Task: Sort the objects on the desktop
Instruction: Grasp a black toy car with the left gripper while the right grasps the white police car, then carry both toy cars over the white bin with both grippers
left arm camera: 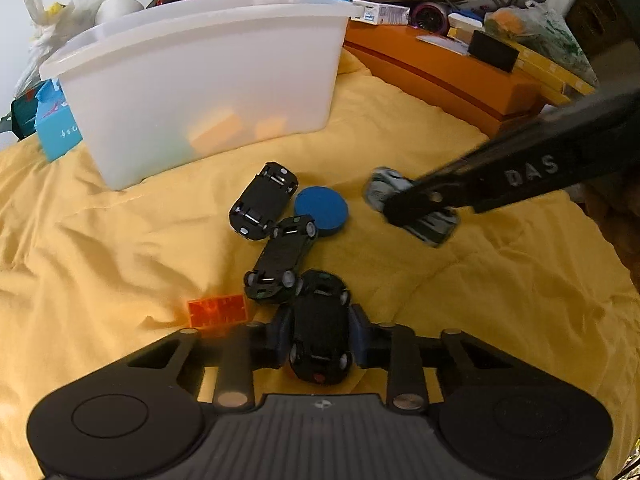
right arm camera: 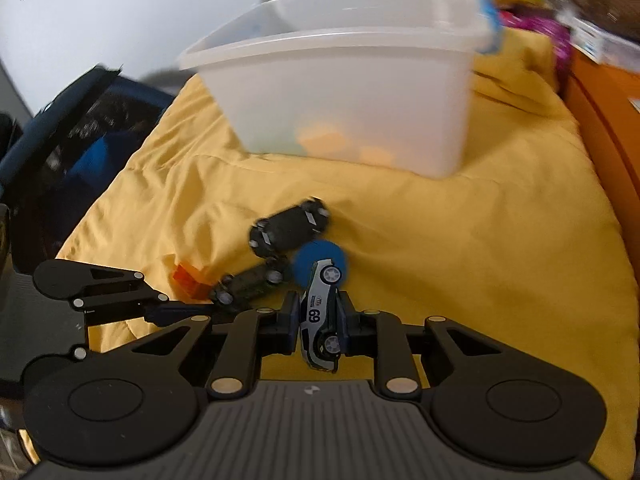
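Left gripper (left arm camera: 320, 340) pinches a glossy black toy car (left arm camera: 320, 332); right gripper (right arm camera: 320, 326) clamps a white car (right arm camera: 320, 316), seemingly on its side, on rumpled yellow cloth (left arm camera: 120, 240).

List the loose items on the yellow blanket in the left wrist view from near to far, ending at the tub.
Black toy car in the left jaws → orange brick → second upturned car → blue disc → third upturned car → white tub.
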{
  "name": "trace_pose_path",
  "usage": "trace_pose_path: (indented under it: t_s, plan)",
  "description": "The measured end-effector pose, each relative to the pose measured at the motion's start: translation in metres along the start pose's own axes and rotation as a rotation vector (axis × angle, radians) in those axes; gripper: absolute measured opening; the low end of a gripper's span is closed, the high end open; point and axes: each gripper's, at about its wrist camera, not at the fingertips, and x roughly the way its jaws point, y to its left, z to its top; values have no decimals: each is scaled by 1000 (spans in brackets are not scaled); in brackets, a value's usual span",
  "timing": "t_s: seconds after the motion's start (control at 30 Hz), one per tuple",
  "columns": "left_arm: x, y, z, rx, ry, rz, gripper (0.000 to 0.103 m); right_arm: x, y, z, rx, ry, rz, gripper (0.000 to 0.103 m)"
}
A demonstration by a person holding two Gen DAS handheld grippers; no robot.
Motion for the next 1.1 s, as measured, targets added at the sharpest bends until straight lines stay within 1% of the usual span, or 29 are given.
trace_pose_path:
  t_s: [0.07, 0.17, 0.27, 0.37, 0.5, 0.6, 0.77, 0.9, 1.1]
  plan:
    - [-5, 1, 0, -19, -8, -11, 32, -6, -7, -7, 31, -4, -7, 22]
    - [-20, 4, 0, -46, -33, -6, 32, -15, -12, -15, 66, -19, -8, 22]
    - [-43, 11, 3, -97, -86, -6, 32, -24, -14, -20, 95, -44, -2, 22]
    - [-64, 20, 8, -157, -125, 11, 32, -35, -11, -17, 90, -84, -2, 22]
    - [-84, 35, 22, -210, -161, 46, 32, -49, -7, -5, 96, -141, 15, 22]
    - [-95, 49, 38, -247, -181, 60, 32, -59, -4, 11, 90, -181, 28, 22]
    - [-110, 70, 73, -278, -219, 80, 32, -78, 0, 48, 84, -248, 48, 22]
    - [-117, 86, 107, -264, -217, 86, 32, -88, -6, 83, 97, -268, 48, 22]
    - [-125, 106, 156, -249, -219, 83, 32, -95, -22, 132, 127, -271, 34, 22]
